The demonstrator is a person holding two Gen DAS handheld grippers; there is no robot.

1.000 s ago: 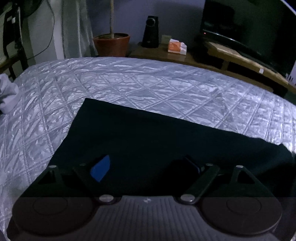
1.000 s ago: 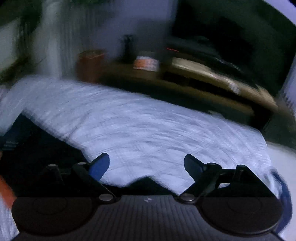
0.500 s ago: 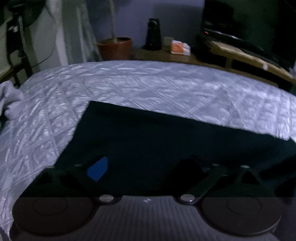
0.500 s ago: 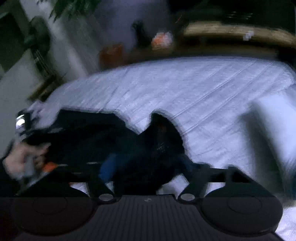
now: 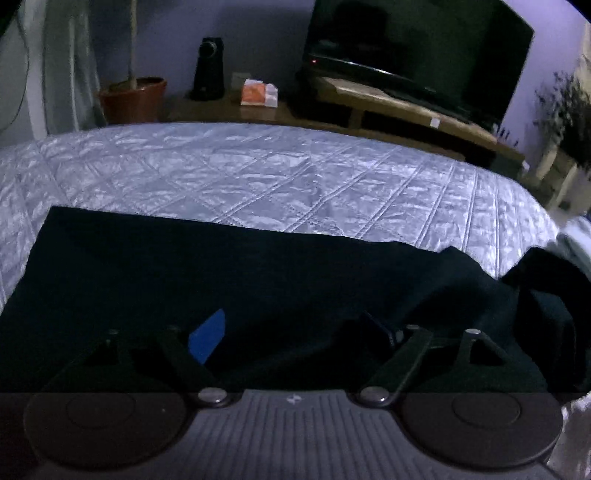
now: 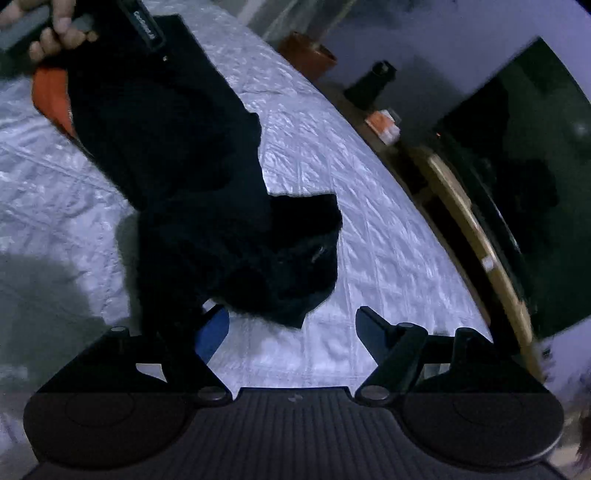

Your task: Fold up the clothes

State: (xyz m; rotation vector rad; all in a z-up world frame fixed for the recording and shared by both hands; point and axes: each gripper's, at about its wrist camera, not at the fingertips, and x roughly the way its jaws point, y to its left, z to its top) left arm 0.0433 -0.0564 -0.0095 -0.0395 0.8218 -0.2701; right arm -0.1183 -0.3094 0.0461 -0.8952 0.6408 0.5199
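Two fisheye views are showing a dim bedroom. In the left wrist view, the left hand-held gripper (image 5: 295, 332) is hovering low over a dark garment (image 5: 221, 280) that is lying spread on the quilted bedspread (image 5: 295, 177). Its jaws are standing apart and opening, with only flat cloth beneath them, not pinched. The blue pad (image 5: 207, 336) on one finger is showing plainly; the opposite finger is nearly melting into the dark fabric. The garment's near edge is hidden behind the gripper body, and its right end is bunching up and running out of frame. Beyond the bed, a potted plant (image 5: 133, 98), a black speaker (image 5: 208, 68), an orange-and-white box (image 5: 258, 92) and a television (image 5: 417, 55) are sitting in shadow.

In the right wrist view, the picture is tilting. The right hand-held gripper (image 6: 291, 328) is poised with jaws apart and closing, bare bedspread (image 6: 369, 206) between them; the garment (image 6: 177, 147) is overlapping only its left finger, and contact is hard to judge. The crumpled end of the cloth is lying just ahead. At the top left, a person's hand (image 6: 55, 33) is gripping the other tool, mostly cut off, beside something orange (image 6: 51, 96) that cannot be identified.
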